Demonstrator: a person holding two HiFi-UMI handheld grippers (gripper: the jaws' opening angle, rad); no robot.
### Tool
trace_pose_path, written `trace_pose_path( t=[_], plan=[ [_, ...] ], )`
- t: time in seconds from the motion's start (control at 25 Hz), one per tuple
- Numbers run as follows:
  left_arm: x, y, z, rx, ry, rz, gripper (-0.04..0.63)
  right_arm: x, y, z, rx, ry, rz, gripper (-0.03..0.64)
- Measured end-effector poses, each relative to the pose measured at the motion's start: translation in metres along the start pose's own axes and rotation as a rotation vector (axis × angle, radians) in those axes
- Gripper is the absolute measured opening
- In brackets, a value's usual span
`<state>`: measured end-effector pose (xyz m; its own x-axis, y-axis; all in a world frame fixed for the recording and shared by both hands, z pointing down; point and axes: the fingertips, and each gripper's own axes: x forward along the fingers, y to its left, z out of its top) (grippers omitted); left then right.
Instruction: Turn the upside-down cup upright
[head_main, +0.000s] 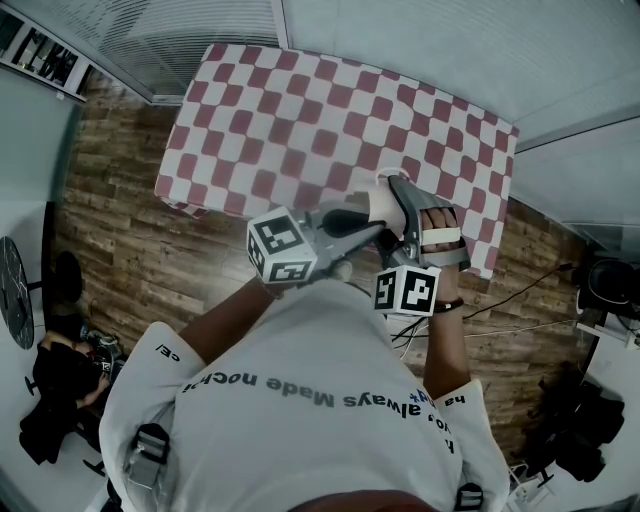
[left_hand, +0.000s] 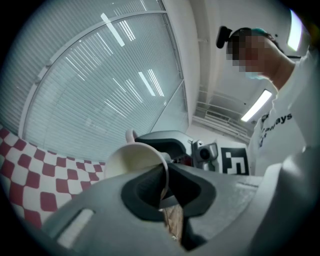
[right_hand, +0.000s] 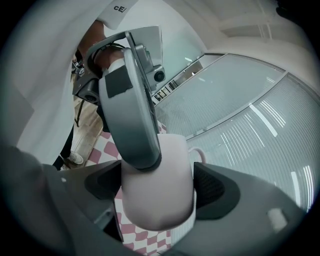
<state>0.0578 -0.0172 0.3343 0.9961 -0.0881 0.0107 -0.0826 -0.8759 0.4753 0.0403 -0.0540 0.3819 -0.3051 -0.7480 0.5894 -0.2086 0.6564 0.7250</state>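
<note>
Left tool (left_hand: 165, 196), right tool (right_hand: 157, 184) on cup (right_hand: 160, 212)

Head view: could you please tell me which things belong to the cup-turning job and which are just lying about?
Job: cup, pinched at its rim by the left hand-held gripper, its body between the right hand-held gripper pads; checked table.
Lying about: floor cables; dark bags on the floor.
</note>
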Motion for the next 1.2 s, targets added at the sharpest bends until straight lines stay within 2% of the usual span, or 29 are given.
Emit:
trace_pose_path(
  t=[0.24,0.4,0.72,0.96,1.2],
  plan=[
    [0.0,0.001,0.001,0.045,0.008,0.025,0.026,0.001,-0.002,0.001,0.014,-0.005,-0.027,0.43],
    [-0.002,0.002,0.005,0.115,-0.017,0.081,0.04,0.001,-0.006,0.001,0.052,-0.012,-0.054,0.428],
    [-0.021,0.016,0.03,0.151,-0.148,0.172,0.226,-0.006,-0.017,-0.001,0.181,-0.064,-0.122,0.428],
    [-0.032,0.015,0.046,0.181,-0.234,0.156,0.338,-0.018,-0.032,0.002,0.376,-0.17,-0.166,0.428],
    [-0.03,0.004,0.051,0.197,-0.248,0.08,0.364,-0.032,-0.046,0.016,0.658,-0.411,-0.145,0.426]
  ],
)
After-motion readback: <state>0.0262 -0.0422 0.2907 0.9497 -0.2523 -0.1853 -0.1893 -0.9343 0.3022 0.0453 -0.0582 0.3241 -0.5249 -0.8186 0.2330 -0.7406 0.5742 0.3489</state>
